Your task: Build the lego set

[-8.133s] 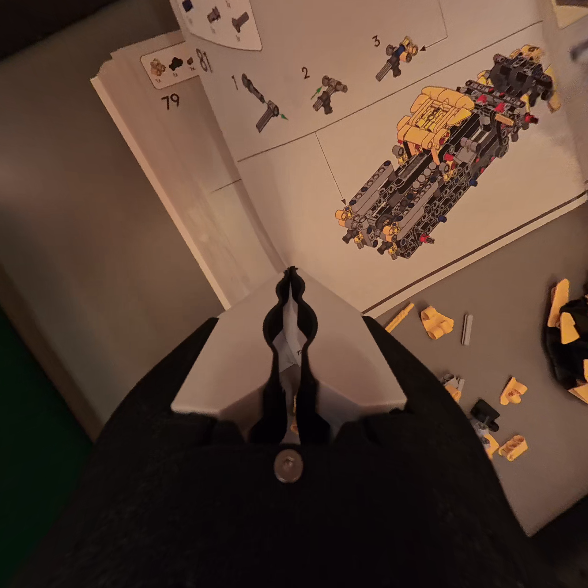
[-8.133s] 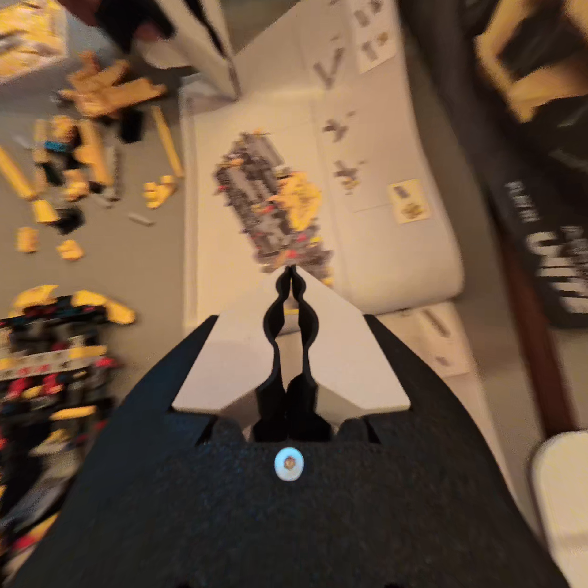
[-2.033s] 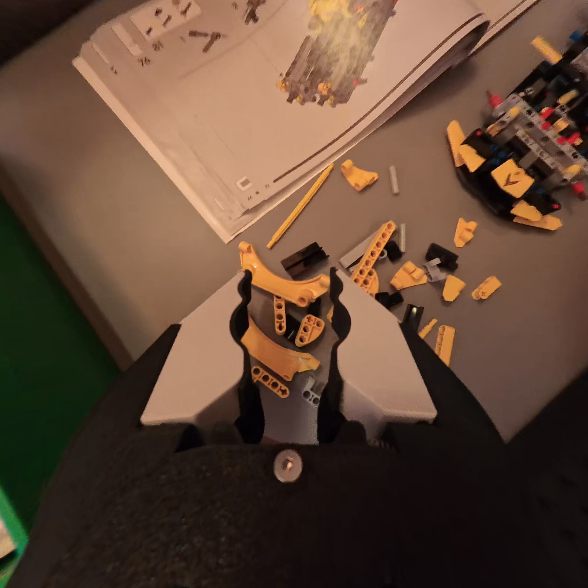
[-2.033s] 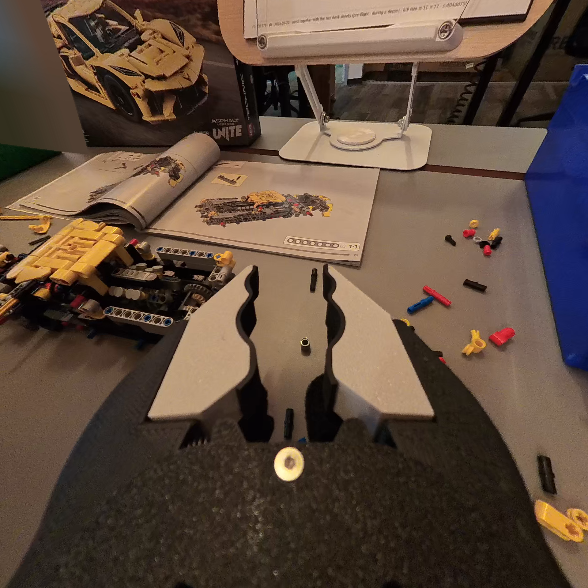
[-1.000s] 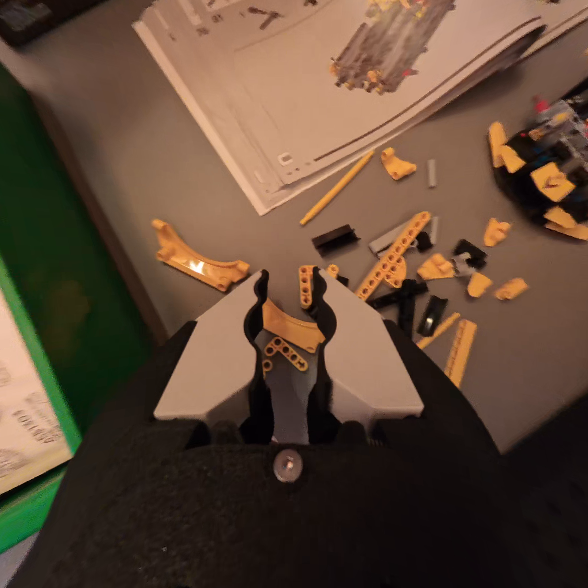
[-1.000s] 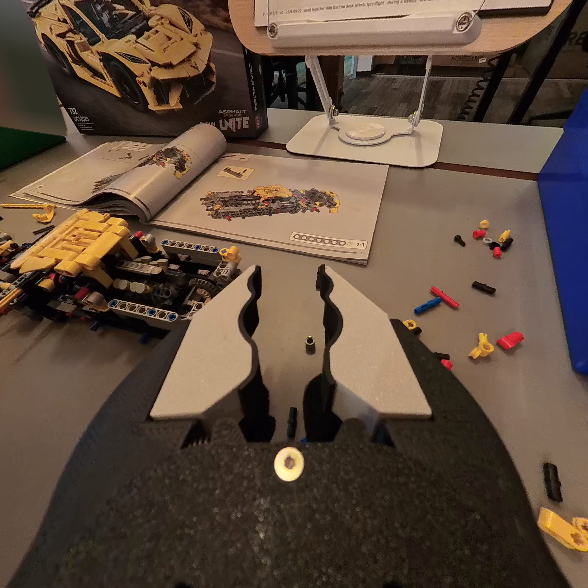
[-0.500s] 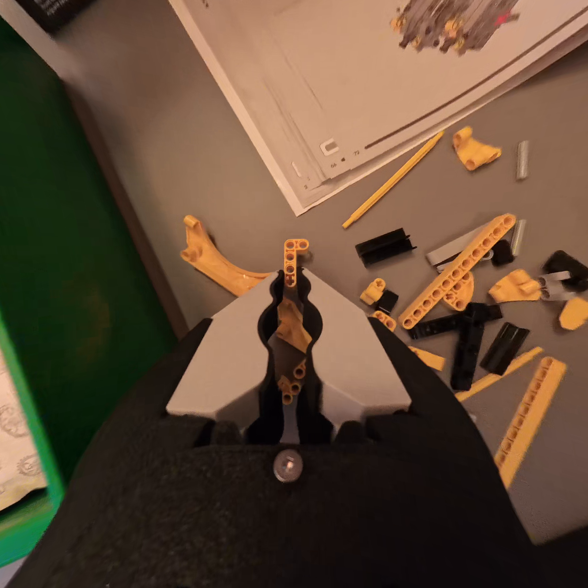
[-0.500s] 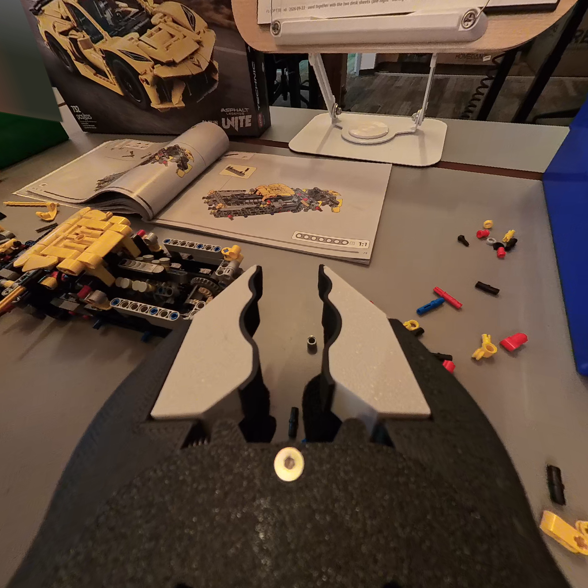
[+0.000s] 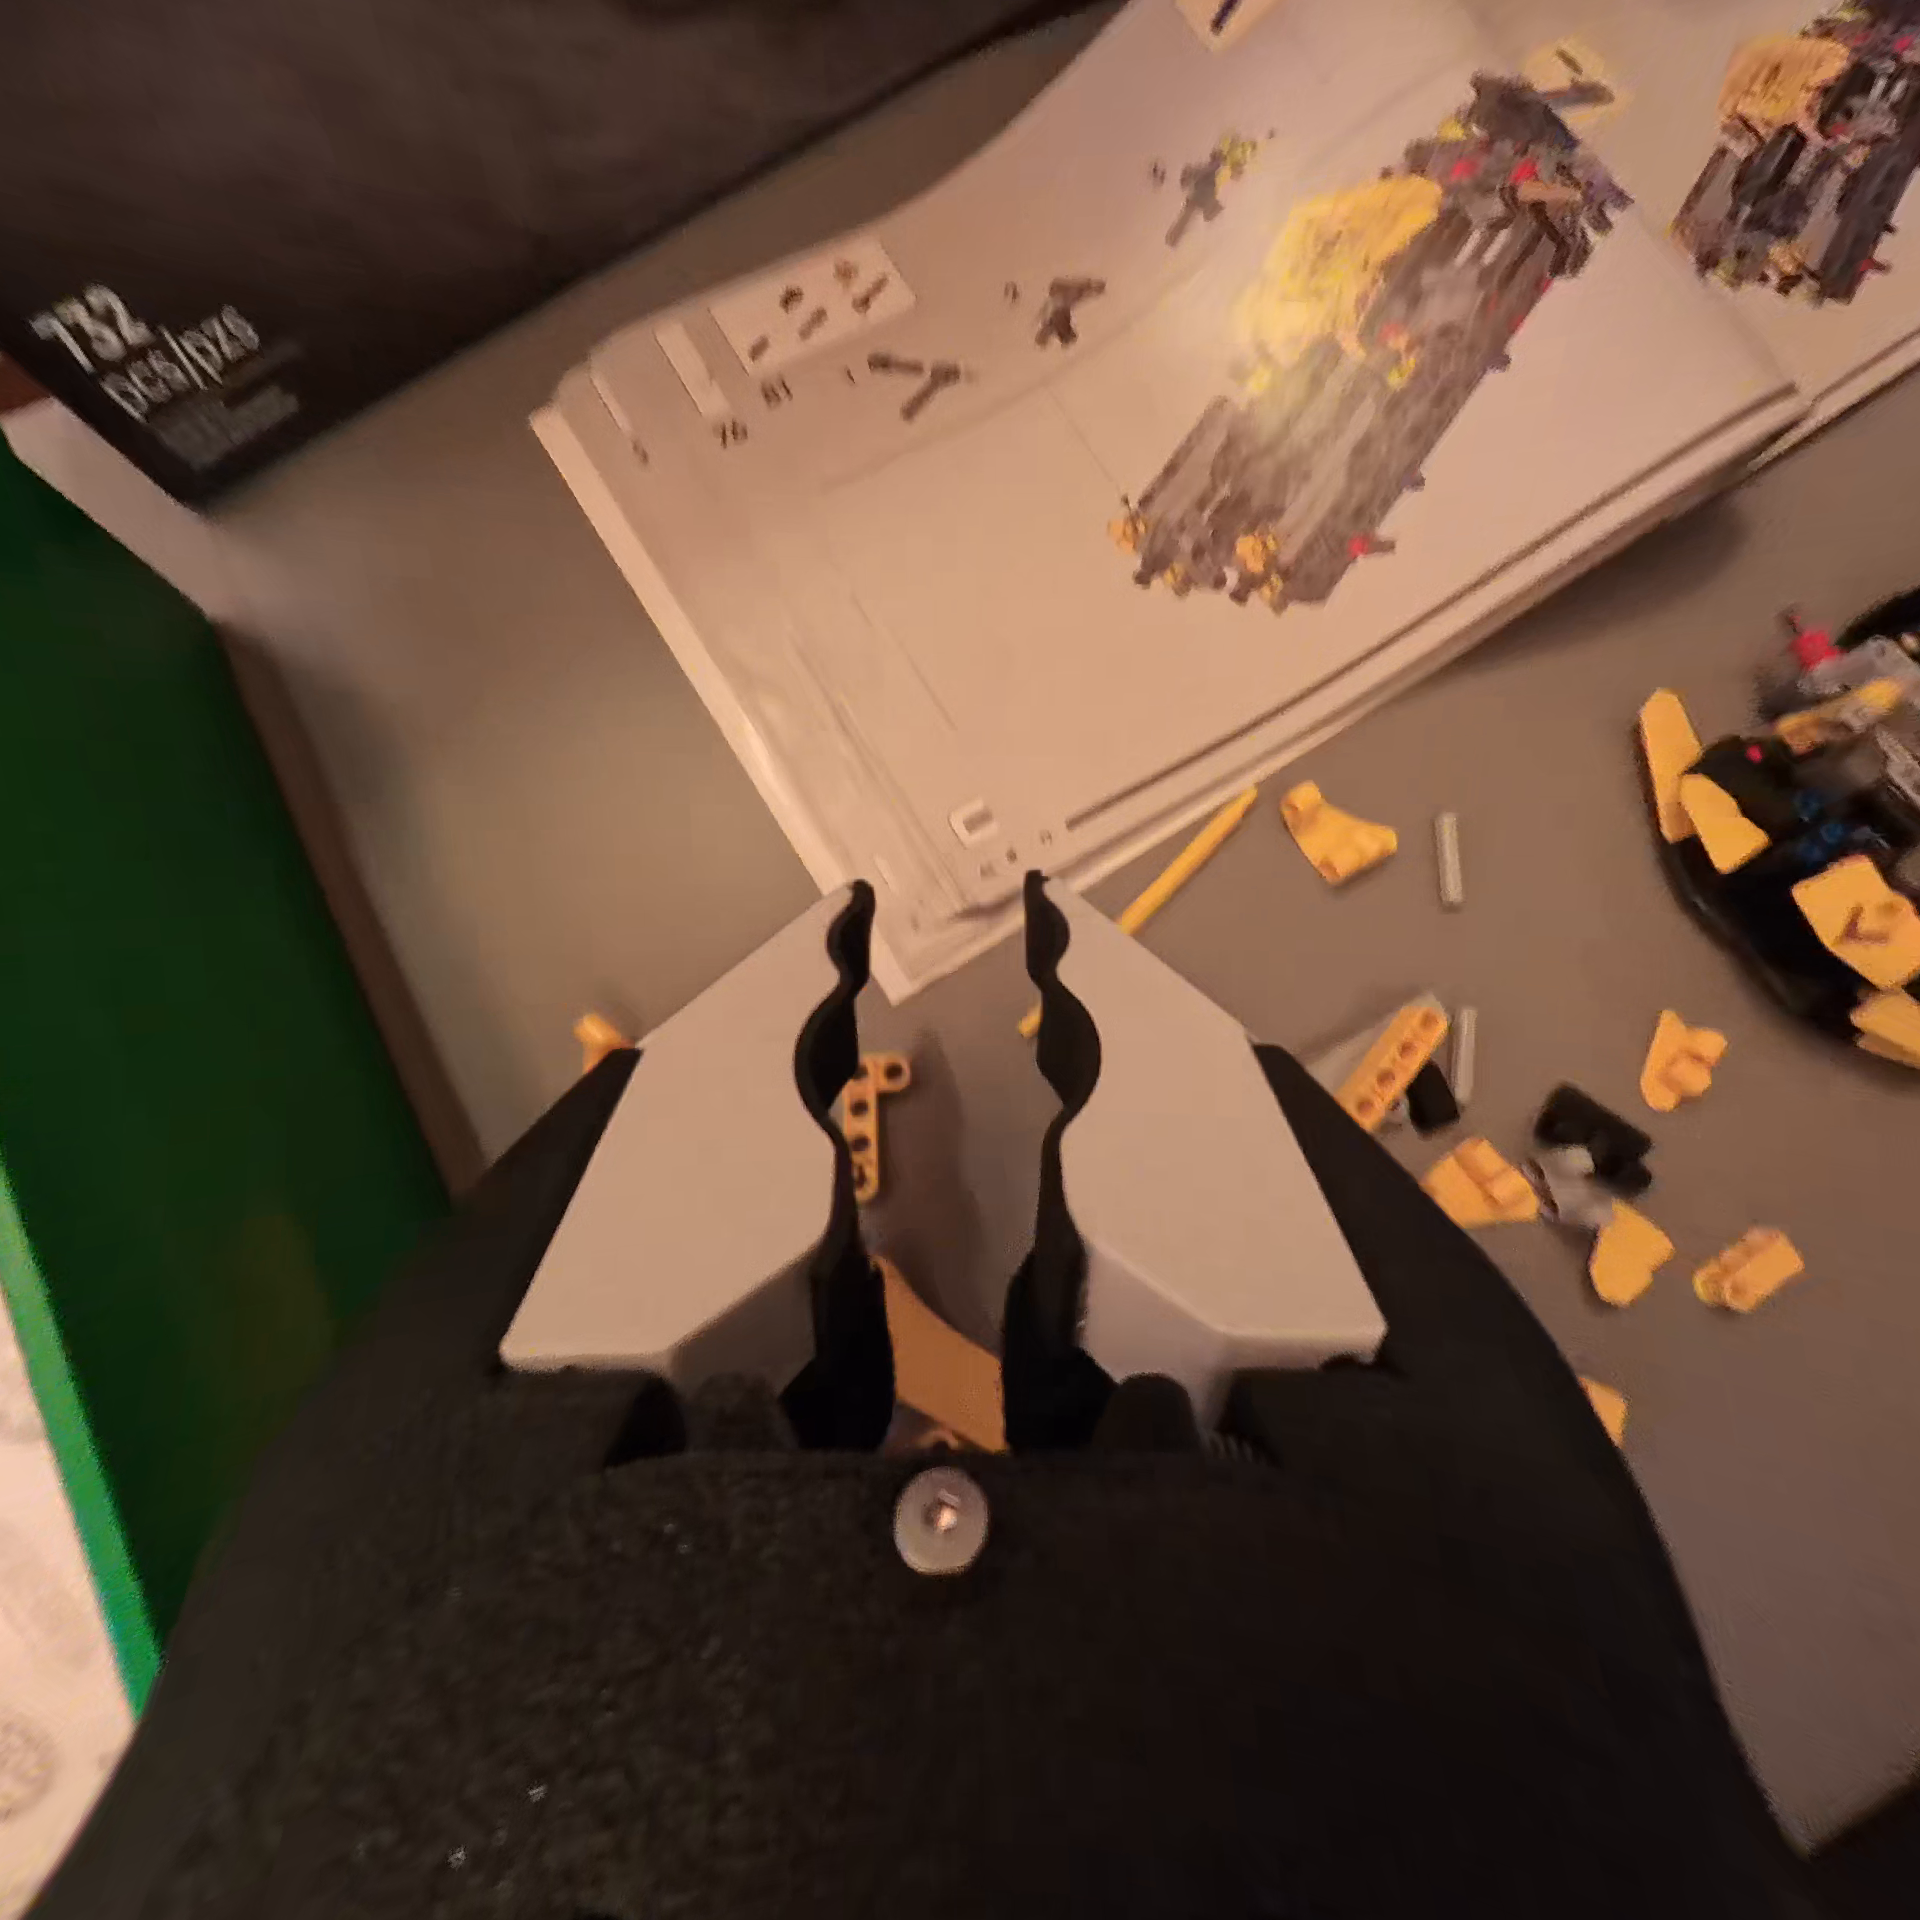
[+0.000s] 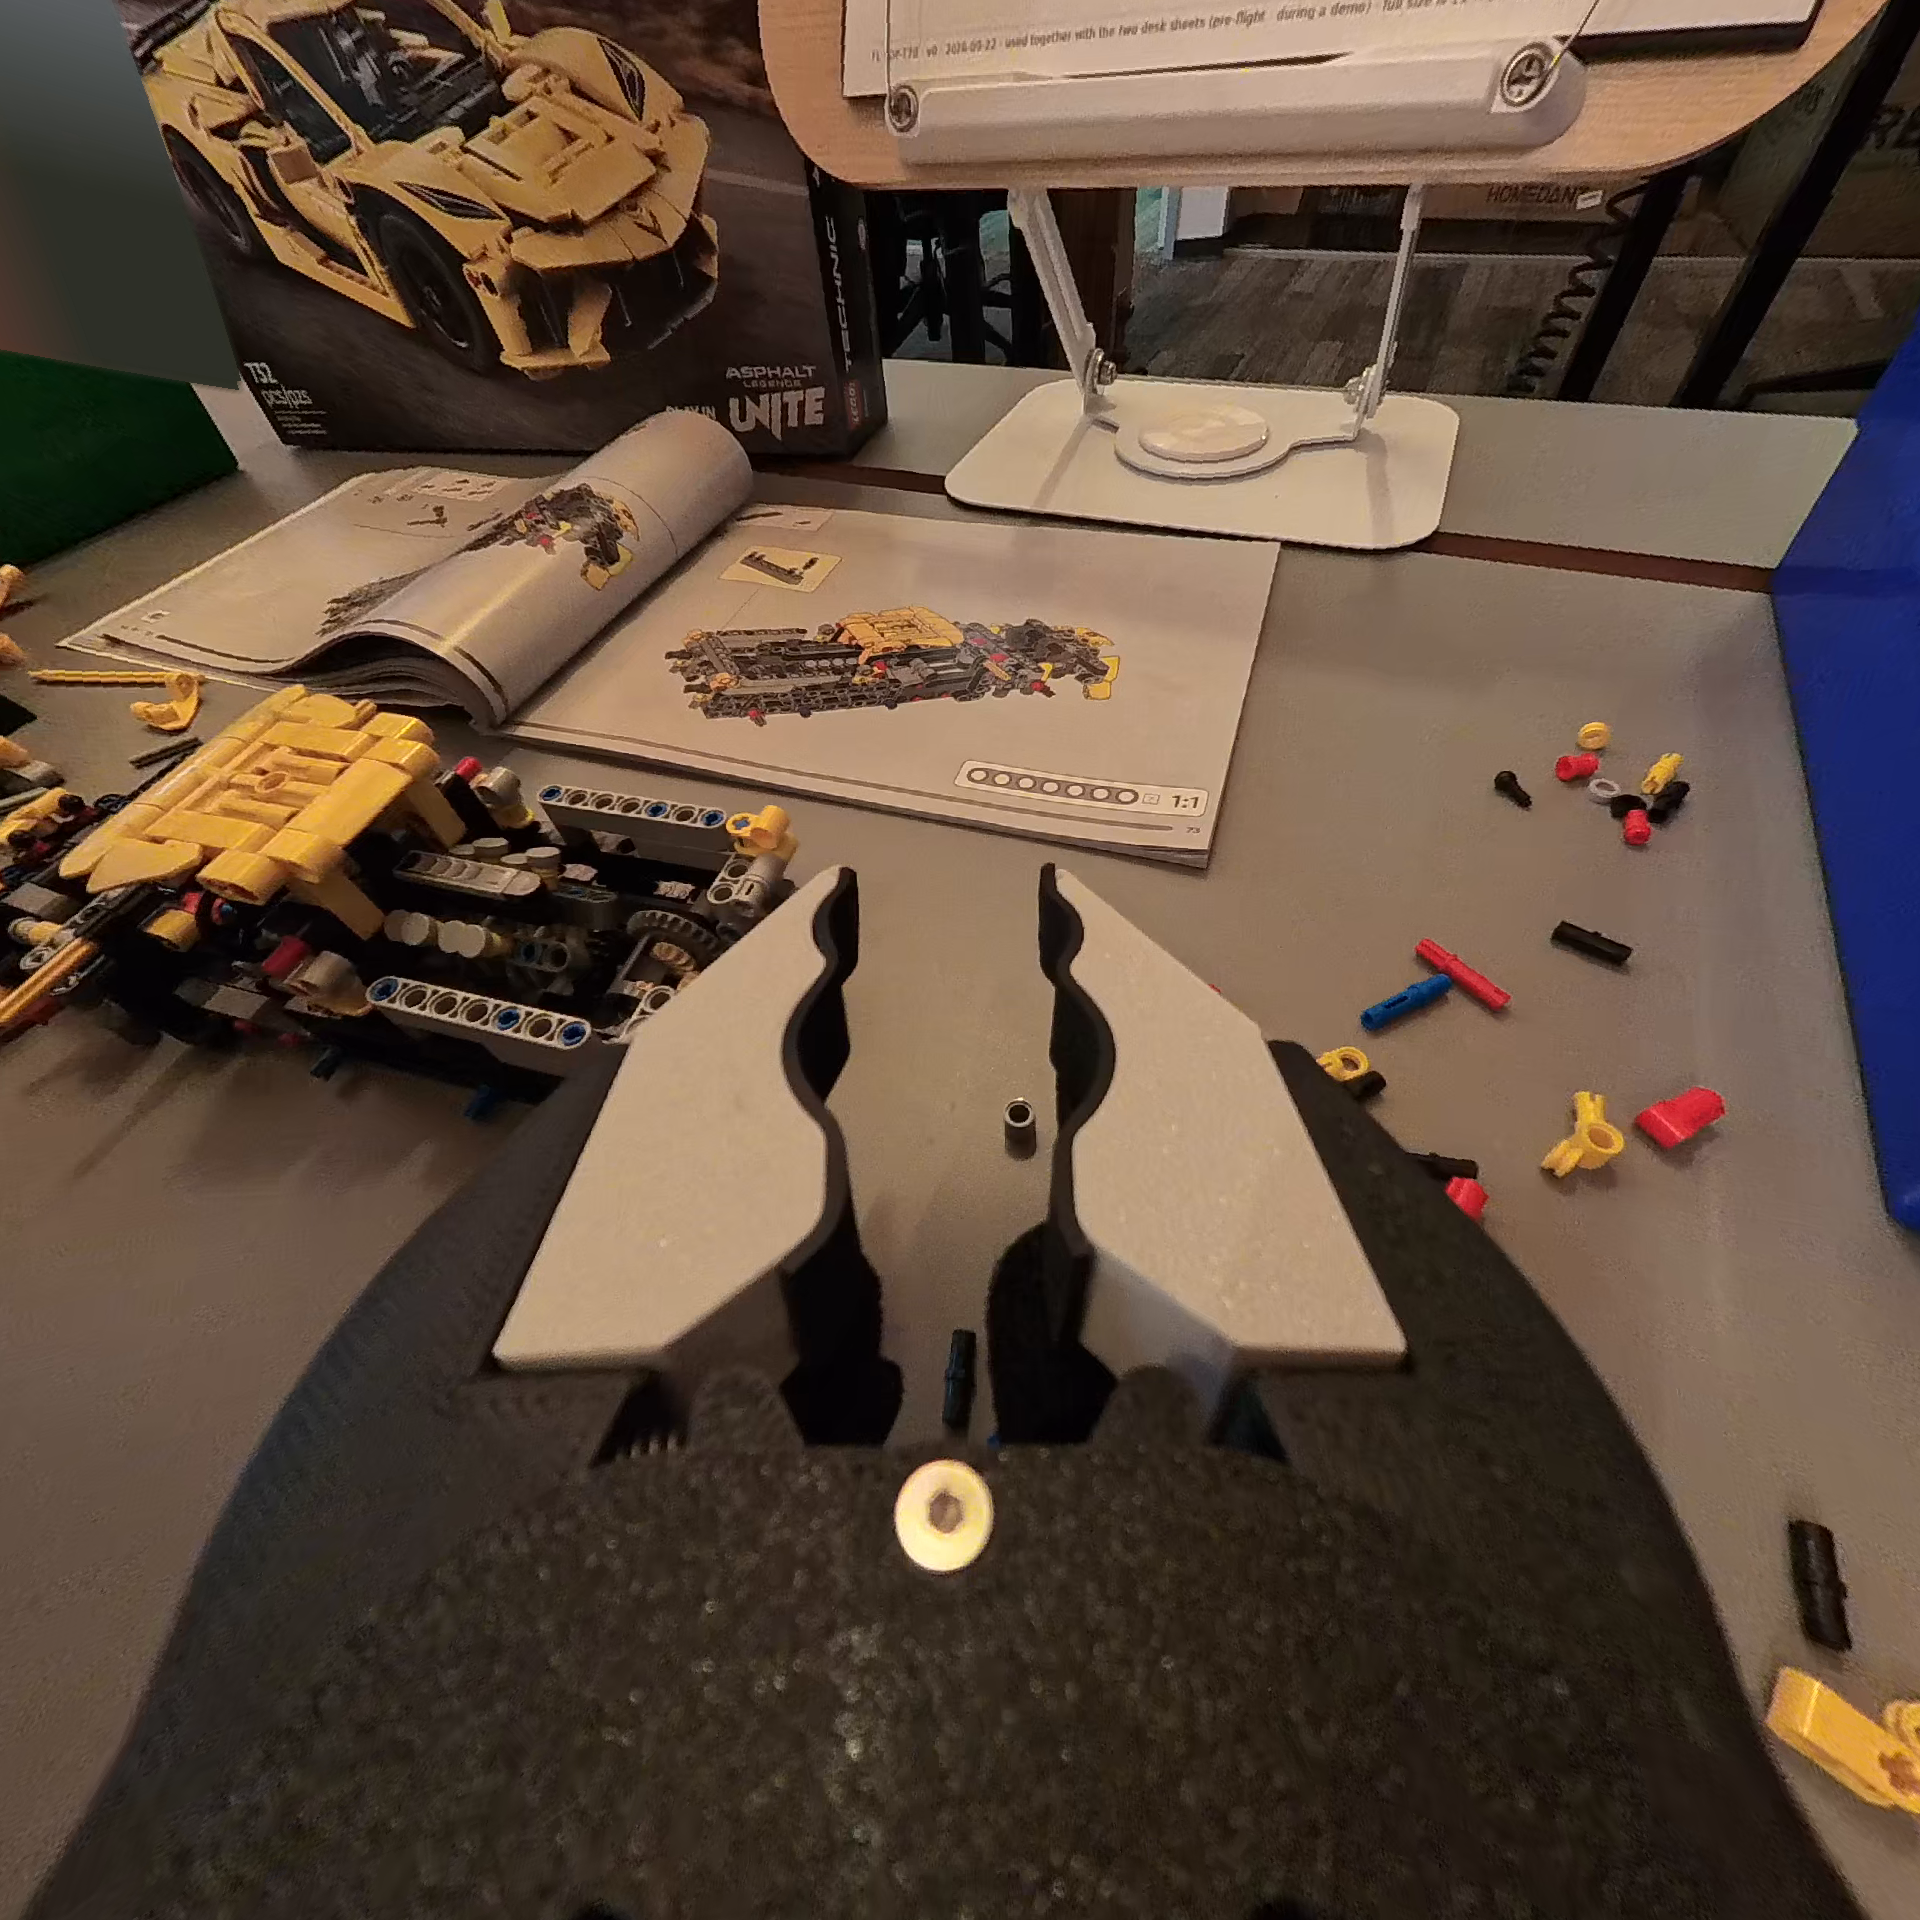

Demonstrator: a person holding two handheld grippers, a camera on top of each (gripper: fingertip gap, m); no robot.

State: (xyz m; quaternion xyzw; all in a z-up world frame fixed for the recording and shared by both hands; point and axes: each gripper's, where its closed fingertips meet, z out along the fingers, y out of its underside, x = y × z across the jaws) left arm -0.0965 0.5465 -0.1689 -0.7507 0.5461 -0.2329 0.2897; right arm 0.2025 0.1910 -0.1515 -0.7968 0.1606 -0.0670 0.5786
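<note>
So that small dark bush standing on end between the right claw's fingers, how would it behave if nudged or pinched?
The small dark bush stands upright on the bare table, so a nudge would likely tip it, then let it roll. It looks tiny and smooth, so the open right claw might squirt it out.

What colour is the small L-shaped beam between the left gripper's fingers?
Yellow L-shaped beam; clearest in the left wrist view.

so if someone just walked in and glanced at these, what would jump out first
Probably the half-built yellow and black car model, sitting on the grey table left of the open right gripper. Behind it lies the open instruction booklet, and behind that stands the set's box showing the finished yellow car. In the left wrist view, the open left gripper hangs above loose yellow and black pieces scattered near the booklet's corner.
</note>
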